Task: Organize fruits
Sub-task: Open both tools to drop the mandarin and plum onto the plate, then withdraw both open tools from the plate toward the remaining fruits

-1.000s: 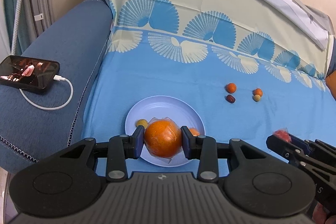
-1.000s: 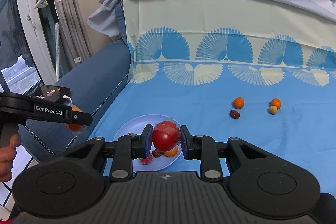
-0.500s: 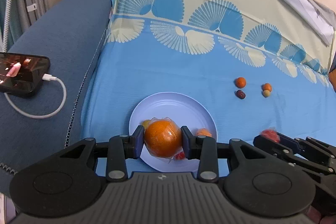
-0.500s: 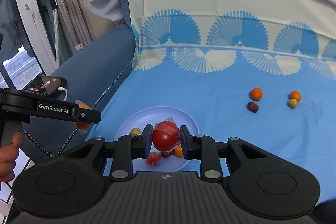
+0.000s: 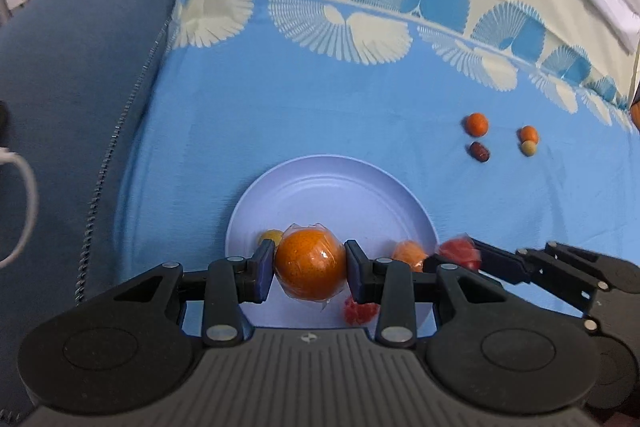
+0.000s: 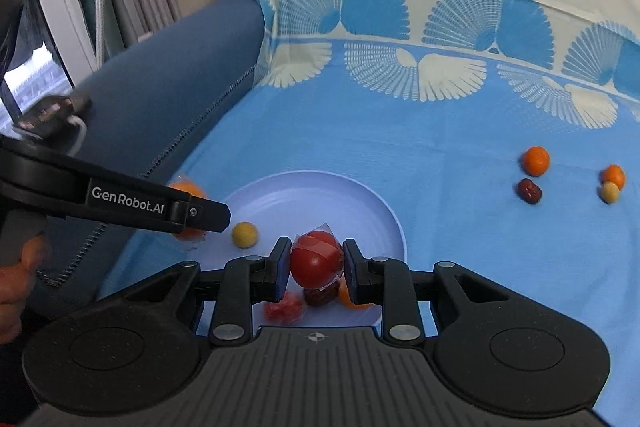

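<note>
Left claw (image 5: 310, 267) clamped on wrapped orange (image 5: 310, 263), above near-left rim of the plate (image 5: 332, 187). Right claw (image 6: 316, 265) closed tight on wrapped red tomato (image 6: 316, 259), above plate's near edge. Four small fruits (image 5: 478, 125) lie on the blue cloth (image 5: 320, 115), right of plate, beyond it.

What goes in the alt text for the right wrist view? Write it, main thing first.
The right gripper is shut on a plastic-wrapped red fruit above a pale blue plate that holds several small fruits. The left gripper reaches in from the left, clamping a wrapped orange. Four small fruits lie further off on the blue cloth.
</note>
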The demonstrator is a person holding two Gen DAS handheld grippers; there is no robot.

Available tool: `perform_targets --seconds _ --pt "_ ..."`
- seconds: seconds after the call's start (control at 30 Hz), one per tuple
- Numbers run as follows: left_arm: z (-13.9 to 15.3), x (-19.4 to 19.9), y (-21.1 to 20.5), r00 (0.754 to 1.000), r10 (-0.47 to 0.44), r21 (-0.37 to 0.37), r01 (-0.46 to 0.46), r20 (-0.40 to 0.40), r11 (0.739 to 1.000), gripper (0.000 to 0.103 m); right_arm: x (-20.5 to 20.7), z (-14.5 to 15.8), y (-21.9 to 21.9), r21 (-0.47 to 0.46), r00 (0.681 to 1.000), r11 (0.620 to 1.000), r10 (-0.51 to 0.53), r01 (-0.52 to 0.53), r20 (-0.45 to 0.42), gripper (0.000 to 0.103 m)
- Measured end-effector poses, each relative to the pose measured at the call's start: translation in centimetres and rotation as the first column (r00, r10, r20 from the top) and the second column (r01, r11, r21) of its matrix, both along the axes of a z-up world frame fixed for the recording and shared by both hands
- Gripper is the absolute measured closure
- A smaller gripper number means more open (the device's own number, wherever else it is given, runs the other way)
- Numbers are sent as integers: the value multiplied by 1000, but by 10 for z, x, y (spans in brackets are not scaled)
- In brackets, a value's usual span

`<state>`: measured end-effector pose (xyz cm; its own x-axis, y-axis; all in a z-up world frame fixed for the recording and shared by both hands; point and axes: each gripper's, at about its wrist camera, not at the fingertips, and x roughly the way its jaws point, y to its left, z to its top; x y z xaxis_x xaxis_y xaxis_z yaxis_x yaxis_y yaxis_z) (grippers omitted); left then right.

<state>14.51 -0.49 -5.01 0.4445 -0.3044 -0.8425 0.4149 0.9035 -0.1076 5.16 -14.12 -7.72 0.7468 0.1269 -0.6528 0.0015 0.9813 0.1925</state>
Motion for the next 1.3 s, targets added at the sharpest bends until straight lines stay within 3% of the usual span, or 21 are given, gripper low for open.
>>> perform_targets --seconds 0.17,0.23,0.27,0.33,0.43,0.53,0.77,1.1,1.3 --pt "-22 22 -14 1000 -14 44 14 3 999 58 22 -25 -3 -85 999 996 5 -9 -37 73" --pt "-27 27 -17 1000 -18 44 18 15 999 25 27 -28 -3 -119 999 992 38 -41 -28 69" --pt "-26 28 -18 999 -16 34 15 30 999 18 28 -27 -2 -136 998 989 54 -55 -17 62" --pt "-20 26 -18 998 -13 23 12 68 1000 7 28 -21 -3 -179 999 983 50 -47 11 23" --pt "-1 17 -16 992 1 73 -11 126 997 0 14 -4 -7 -201 998 979 48 -37 48 12" --pt "23 -2 -3 981 36 104 -57 190 993 0 -17 15 -8 -178 997 982 75 -68 35 1" --pt "51 -54 13 990 66 55 -74 125 996 0 -86 39 3 -83 999 996 35 -36 -7 1" --pt "97 -128 10 968 28 39 -39 250 998 0 -146 80 10 -194 989 979 -38 65 140 1" --pt "121 -164 15 949 36 -14 -33 314 999 0 -184 97 0 -179 972 972 -116 154 206 1"
